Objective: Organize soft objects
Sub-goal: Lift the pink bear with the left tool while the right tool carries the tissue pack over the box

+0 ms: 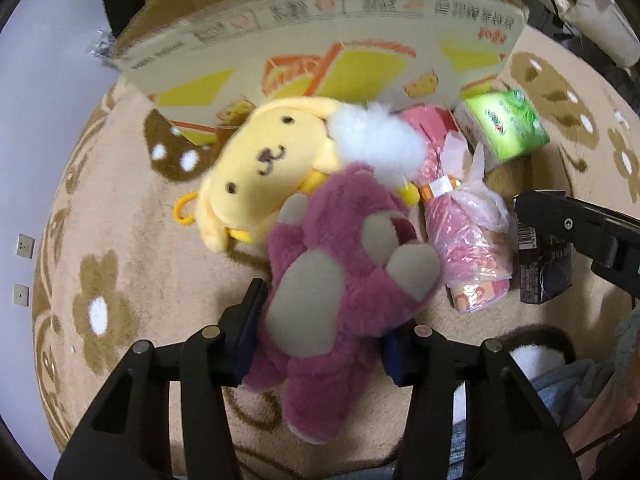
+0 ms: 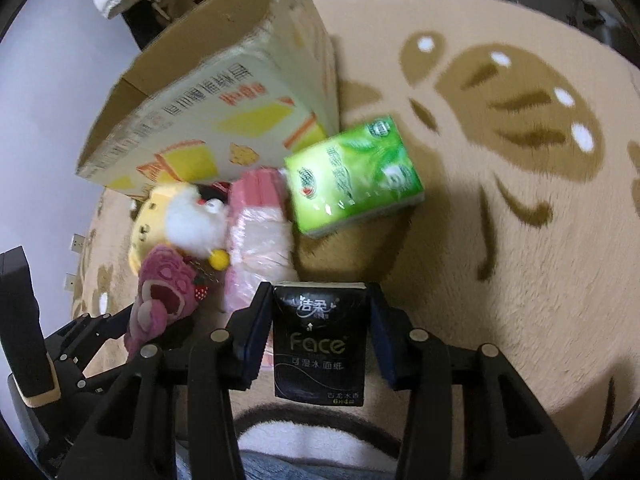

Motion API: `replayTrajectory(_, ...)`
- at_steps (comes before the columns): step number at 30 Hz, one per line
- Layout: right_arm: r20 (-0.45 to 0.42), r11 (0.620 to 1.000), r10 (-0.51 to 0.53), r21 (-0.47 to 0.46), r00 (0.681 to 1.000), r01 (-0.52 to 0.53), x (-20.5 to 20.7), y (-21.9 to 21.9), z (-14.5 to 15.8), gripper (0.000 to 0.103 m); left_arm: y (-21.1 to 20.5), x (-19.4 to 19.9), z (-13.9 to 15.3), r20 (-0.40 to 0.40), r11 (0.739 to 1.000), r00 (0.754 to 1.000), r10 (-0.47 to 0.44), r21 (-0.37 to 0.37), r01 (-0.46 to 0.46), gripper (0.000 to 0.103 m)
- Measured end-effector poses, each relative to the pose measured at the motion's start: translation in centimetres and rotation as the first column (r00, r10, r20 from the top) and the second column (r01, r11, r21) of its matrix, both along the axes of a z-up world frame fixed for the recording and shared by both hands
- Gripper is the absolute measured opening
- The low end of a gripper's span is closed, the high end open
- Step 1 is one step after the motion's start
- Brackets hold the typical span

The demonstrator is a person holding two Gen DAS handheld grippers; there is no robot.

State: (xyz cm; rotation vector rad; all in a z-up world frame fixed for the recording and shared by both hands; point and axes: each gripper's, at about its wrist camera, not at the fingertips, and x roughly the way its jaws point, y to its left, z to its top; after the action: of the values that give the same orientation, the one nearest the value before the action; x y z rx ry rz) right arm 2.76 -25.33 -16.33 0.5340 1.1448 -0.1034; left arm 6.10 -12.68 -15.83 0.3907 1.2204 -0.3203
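Observation:
A purple plush bear [image 1: 344,264] with grey paw pads lies on the carpet between the fingers of my left gripper [image 1: 324,320], whose pads press its sides. It leans on a yellow plush dog [image 1: 256,160] and a white fluffy toy [image 1: 376,136]. My right gripper [image 2: 320,300] is shut on a black tissue pack [image 2: 318,344] marked "Face", held upright. In the right wrist view the bear [image 2: 160,300] and the left gripper [image 2: 100,332] show at the lower left. The left wrist view has the right gripper's fingers [image 1: 560,216] at the right edge with the black pack [image 1: 540,272].
An open cardboard box [image 1: 320,40] stands behind the toys. A pink packet in clear plastic [image 1: 464,232] and a green tissue pack [image 2: 352,176] lie beside it. Beige carpet with brown patterns [image 2: 520,240] stretches to the right. A grey wall with sockets is left.

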Motion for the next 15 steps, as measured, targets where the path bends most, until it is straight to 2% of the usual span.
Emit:
replayTrajectory(7, 0.124, 0.999, 0.002, -0.054, 0.992, 0.005, -0.8, 0.4, 2.9, 0.048, 1.8, -0.6, 3.6, 0.109, 0.996, 0.991, 0.076, -0.053, -0.070, 0.049)
replayTrajectory(10, 0.207, 0.997, 0.020, -0.081, 0.978, -0.003, -1.4, 0.9, 4.9, 0.048, 3.4, -1.2, 5.3, 0.171, 0.992, 0.979, 0.109, -0.089, -0.094, 0.049)
replayTrajectory(15, 0.354, 0.988, 0.071, -0.152, 0.932, -0.018, -3.4, 1.3, 8.4, 0.048, 4.8, -3.3, 9.2, 0.288, 0.978, 0.944, 0.160, -0.176, -0.112, 0.049)
